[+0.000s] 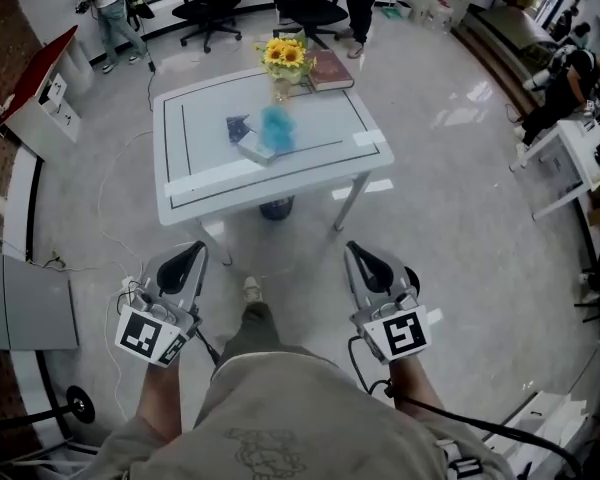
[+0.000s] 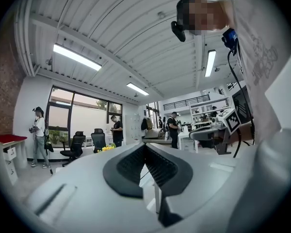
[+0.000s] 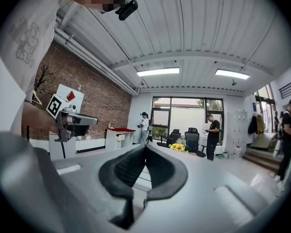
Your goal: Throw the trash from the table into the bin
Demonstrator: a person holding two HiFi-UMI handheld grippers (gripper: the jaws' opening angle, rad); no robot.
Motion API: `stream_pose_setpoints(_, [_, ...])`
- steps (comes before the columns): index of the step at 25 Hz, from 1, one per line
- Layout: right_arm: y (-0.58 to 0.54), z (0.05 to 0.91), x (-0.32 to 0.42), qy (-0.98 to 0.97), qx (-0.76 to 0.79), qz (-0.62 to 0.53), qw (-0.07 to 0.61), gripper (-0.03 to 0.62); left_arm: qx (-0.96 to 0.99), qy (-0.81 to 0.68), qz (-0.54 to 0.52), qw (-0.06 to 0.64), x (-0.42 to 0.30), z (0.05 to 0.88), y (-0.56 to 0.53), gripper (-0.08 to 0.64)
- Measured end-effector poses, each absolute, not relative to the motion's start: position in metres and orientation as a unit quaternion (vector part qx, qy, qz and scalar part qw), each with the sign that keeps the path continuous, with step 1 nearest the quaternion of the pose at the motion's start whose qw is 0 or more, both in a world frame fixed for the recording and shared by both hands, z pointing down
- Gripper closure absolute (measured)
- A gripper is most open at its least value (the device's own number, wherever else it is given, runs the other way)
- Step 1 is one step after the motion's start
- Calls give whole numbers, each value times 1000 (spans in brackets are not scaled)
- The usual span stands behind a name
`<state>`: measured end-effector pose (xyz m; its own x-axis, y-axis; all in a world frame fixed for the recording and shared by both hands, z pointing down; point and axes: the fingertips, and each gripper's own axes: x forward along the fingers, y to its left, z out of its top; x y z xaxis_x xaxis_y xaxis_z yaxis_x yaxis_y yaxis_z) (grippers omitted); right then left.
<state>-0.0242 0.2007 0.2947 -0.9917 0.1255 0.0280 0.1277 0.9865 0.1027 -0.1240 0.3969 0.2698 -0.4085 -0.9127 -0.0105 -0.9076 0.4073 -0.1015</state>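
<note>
1. Head view alone shows the trash: a blue crumpled wad [image 1: 276, 128] and a white packet [image 1: 255, 149] lie side by side, mid-table [image 1: 195, 183].
2. Left claw [image 1: 192, 251] and right claw [image 1: 356, 251] hang well short of the table.
3. The gripper views settle it: both claws are pressed together and empty, and of the table's things only the sunflowers [image 3: 178, 147] show.

The left grey plastic gripper with black ribbed pads [image 1: 192, 253] sits at seven o'clock in the head view, and the matching right gripper [image 1: 358, 253] at five o'clock. Both point level toward twelve, with their jaws pressed together and nothing between them. Bare forearms [image 1: 158, 408] trail back toward six.
</note>
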Motion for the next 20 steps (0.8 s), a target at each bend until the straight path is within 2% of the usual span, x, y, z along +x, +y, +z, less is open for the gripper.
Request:
stream_pose_setpoints(11, [191, 299, -98, -996, -66, -50, 36, 591, -545, 838, -31, 11, -202, 278, 386, 569])
stream_pose_setpoints(20, [189, 291, -188, -996, -72, -21, 41, 591, -551, 834, -33, 5, -289, 278, 380, 569])
